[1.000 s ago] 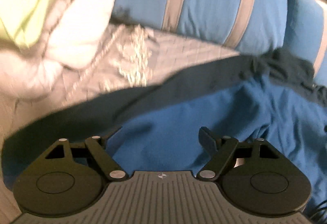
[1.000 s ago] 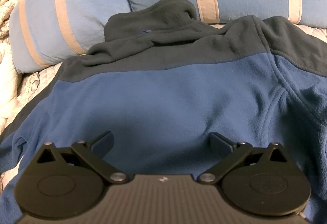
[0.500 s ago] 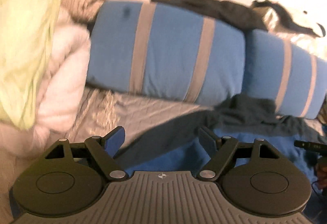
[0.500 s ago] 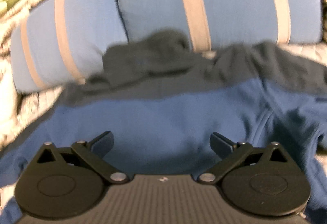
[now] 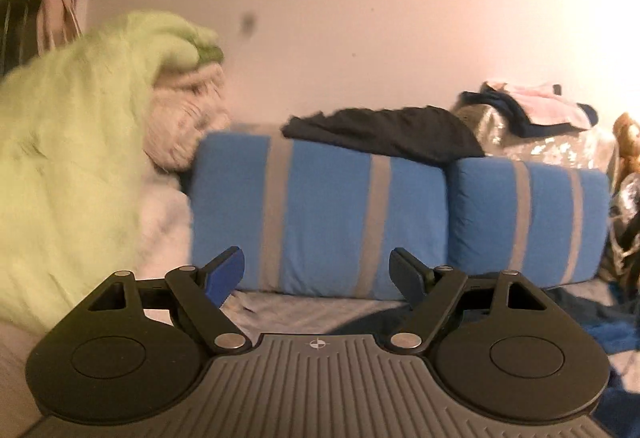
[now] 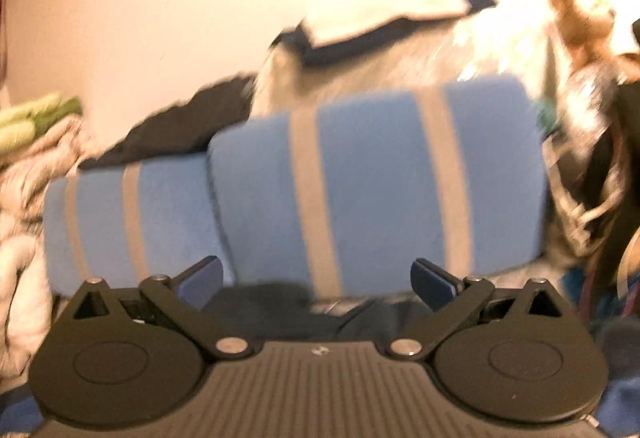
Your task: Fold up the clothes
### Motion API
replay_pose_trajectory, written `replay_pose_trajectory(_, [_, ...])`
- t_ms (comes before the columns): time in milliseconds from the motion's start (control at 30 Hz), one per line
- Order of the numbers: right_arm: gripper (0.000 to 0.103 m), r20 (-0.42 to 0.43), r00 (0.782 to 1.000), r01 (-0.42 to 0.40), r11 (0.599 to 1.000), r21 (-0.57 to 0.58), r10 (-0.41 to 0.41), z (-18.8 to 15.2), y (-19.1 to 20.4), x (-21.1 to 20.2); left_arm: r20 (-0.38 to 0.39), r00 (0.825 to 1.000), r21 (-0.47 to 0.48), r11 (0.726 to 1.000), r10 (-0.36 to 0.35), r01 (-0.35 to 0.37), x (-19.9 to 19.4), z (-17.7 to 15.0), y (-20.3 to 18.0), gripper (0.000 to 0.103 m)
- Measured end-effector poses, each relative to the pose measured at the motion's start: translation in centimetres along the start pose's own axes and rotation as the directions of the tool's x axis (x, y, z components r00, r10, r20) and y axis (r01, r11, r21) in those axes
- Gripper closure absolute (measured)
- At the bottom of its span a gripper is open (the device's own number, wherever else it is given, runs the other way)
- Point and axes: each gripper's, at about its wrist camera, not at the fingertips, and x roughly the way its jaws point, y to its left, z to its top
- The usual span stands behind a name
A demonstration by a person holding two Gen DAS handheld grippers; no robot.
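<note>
My left gripper (image 5: pixel 318 270) is open with nothing between its blue fingers, raised and facing the blue striped pillows (image 5: pixel 320 214). Of the blue fleece jacket (image 5: pixel 608 330) only a strip shows low at the right edge in the left wrist view. In the blurred right wrist view my right gripper (image 6: pixel 316 278) is open and empty too, aimed at the same pillows (image 6: pixel 376 178). The jacket's dark collar (image 6: pixel 260 298) shows just under its fingers.
A lime green fleece (image 5: pixel 68 166) and pale blankets (image 5: pixel 188 126) pile up at the left. A dark garment (image 5: pixel 384 134) lies on top of the pillows. Plastic-wrapped bundles (image 5: pixel 552 142) with folded clothes stand at the right against the wall (image 5: pixel 360 18).
Both grippers have risen and tilted up from the jacket. The jacket has slid out of the bottom of both views and the pillows and wall now fill them. Both stayed open.
</note>
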Motion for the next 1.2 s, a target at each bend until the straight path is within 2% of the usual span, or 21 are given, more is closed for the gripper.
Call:
replay_pose_trajectory(133, [0.000,0.016,1.000,0.008,0.999,-0.036,-0.007,1.6,-1.1,-2.8,0.006,0.994,0.020,0.994,0.108,-0.108,-1.0,-1.2,2.6,0.023])
replay_pose_trajectory(300, [0.000,-0.035,0.998,-0.064,0.992,-0.106,0.060,-0.8,-0.2,-3.7,-0.051,0.965,-0.051,0.964,0.258,-0.261,-1.6,-4.6,8.0,0.023])
replay_pose_trajectory(400, [0.000,-0.075,0.991,-0.125,0.980,-0.154,0.115,-3.3,1.1,-3.3,-0.096,0.940,-0.137,0.931,0.327,-0.337,-2.3,-7.3,11.7,0.023])
replay_pose_trajectory(533, [0.000,-0.129,0.979,-0.181,0.963,-0.202,0.157,-6.0,3.4,-2.5,-0.191,0.920,-0.324,0.863,0.343,-0.389,-2.6,-12.1,16.5,0.023])
replay_pose_trajectory(600, [0.000,-0.162,0.969,-0.215,0.955,-0.204,0.184,-7.4,4.2,-2.0,-0.235,0.917,-0.442,0.804,0.323,-0.397,-2.7,-14.8,18.6,0.023])
replay_pose_trajectory(700, [0.000,-0.215,0.951,-0.266,0.944,-0.194,0.223,-9.3,5.3,-1.4,-0.262,0.930,-0.610,0.702,0.259,-0.368,-3.0,-19.0,21.3,0.024])
replay_pose_trajectory(767, [0.000,-0.245,0.937,-0.296,0.936,-0.187,0.248,-10.7,5.9,-1.2,-0.275,0.935,-0.710,0.609,0.222,-0.354,-2.8,-21.9,22.5,0.024])
replay_pose_trajectory(833, [0.000,-0.271,0.924,-0.323,0.929,-0.183,0.268,-12.2,6.4,-1.0,-0.283,0.941,-0.795,0.504,0.185,-0.338,-2.6,-24.8,23.7,0.025])
replay_pose_trajectory(900, [0.000,-0.293,0.914,-0.342,0.922,-0.180,0.282,-13.6,6.7,-0.9,-0.290,0.944,-0.843,0.426,0.158,-0.330,-2.6,-27.2,24.3,0.028])
replay_pose_trajectory(967, [0.000,-0.312,0.906,-0.351,0.920,-0.176,0.286,-14.8,6.8,-0.7,-0.288,0.949,-0.881,0.351,0.131,-0.316,-2.3,-29.1,24.7,0.037])
replay_pose_trajectory(1133, [0.000,-0.337,0.905,-0.330,0.929,-0.170,0.260,-16.7,6.1,-0.5,-0.251,0.964,-0.950,0.171,0.083,-0.262,-1.4,-33.0,25.3,0.042])
replay_pose_trajectory(1200, [0.000,-0.342,0.905,-0.322,0.933,-0.163,0.253,-17.2,5.8,-0.5,-0.242,0.967,-0.960,0.122,0.082,-0.250,-0.9,-33.9,25.4,0.051])
